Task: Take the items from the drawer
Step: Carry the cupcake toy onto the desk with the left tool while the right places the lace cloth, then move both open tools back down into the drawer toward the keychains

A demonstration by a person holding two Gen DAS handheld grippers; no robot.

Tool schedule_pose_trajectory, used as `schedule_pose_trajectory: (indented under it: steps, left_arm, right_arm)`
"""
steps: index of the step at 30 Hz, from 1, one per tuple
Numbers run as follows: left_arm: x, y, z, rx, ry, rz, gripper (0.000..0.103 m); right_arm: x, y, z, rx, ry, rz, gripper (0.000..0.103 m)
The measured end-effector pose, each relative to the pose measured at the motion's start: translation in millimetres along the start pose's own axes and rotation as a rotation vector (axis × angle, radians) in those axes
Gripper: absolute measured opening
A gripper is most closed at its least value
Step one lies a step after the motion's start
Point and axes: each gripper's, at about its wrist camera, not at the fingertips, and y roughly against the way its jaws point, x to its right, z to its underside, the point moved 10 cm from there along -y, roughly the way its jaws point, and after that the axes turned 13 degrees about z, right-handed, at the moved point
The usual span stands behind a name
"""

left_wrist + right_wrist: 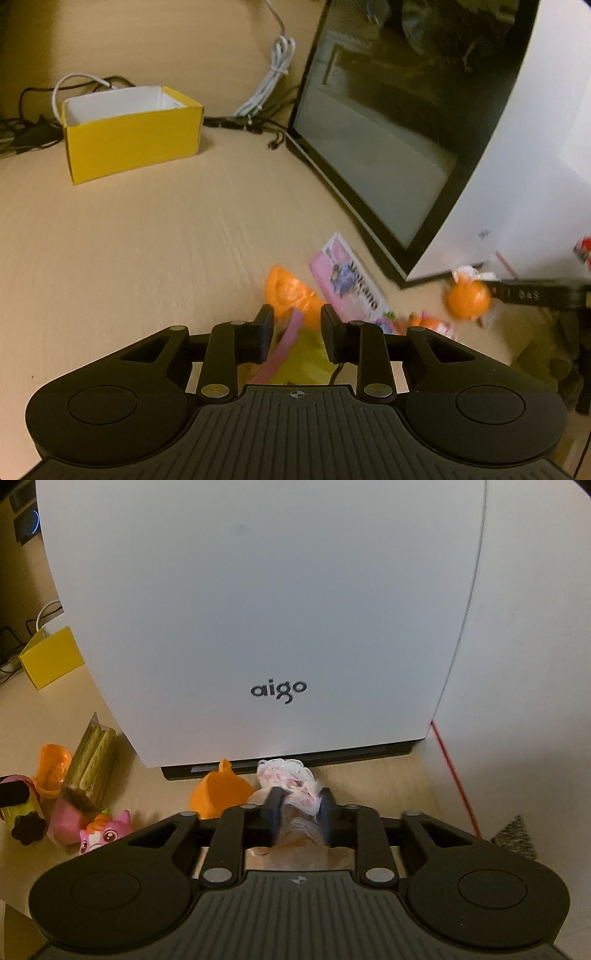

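Left wrist: your left gripper [297,325] slack, yellow packet [304,365] loose between fingers | right gripper [300,805]: crinkly wrapper [284,771] between fingers, can't tell if pinched

Yellow open box [133,136], white computer case [258,609], bundled white cable [273,74], wooden desk [147,240]

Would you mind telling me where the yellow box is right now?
The yellow box sits upper left in the left wrist view, on the table beside cables, left of the white case.
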Motion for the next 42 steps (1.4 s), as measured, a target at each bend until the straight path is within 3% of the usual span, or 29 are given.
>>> schedule_pose_trajectory:
  steps: [1, 3, 9, 14, 17, 21, 25, 30, 34, 38, 42]
  left_arm:
    - [1, 3, -3, 0.012, 0.004, 0.007, 0.030]
    - [2, 9, -9, 0.027, 0.007, 0.016, 0.030]
    - [6, 29, -16, 0.050, 0.019, 0.009, 0.030]
    - [41, 46, -1, 0.017, -0.067, 0.057, 0.030]
    - [70, 52, 19, -0.047, -0.131, 0.128, 0.030]
    - [90, 44, 58, -0.202, -0.159, 0.206, 0.030]
    - [91, 32, 96, -0.352, -0.181, 0.186, 0.029]
    - [93, 25, 149, -0.607, -0.226, 0.215, 0.029]
    - [85, 23, 184, -0.755, -0.183, 0.210, 0.029]
    - [77, 22, 205, -0.826, -0.090, 0.204, 0.029]
    - [68, 26, 194, -0.724, -0.033, 0.183, 0.029]
  right_arm:
    - [3, 6, -2, 0.016, -0.011, -0.005, 0.044]
    - [9, 20, -6, 0.057, -0.032, -0.014, 0.057]
    - [23, 54, 5, 0.071, -0.043, -0.050, 0.057]
    - [23, 79, 40, 0.033, -0.025, -0.092, 0.057]
    - [23, 88, 59, -0.016, -0.022, -0.135, 0.057]
    - [23, 88, 87, -0.072, 0.013, -0.147, 0.058]
    - [24, 76, 112, -0.142, 0.019, -0.131, 0.058]
    - [18, 75, 139, -0.203, 0.050, -0.136, 0.058]
    - [6, 78, 158, -0.278, 0.071, -0.186, 0.064]
    - [-16, 78, 184, -0.387, 0.096, -0.249, 0.065]
    - [-34, 81, 206, -0.498, 0.095, -0.294, 0.065]
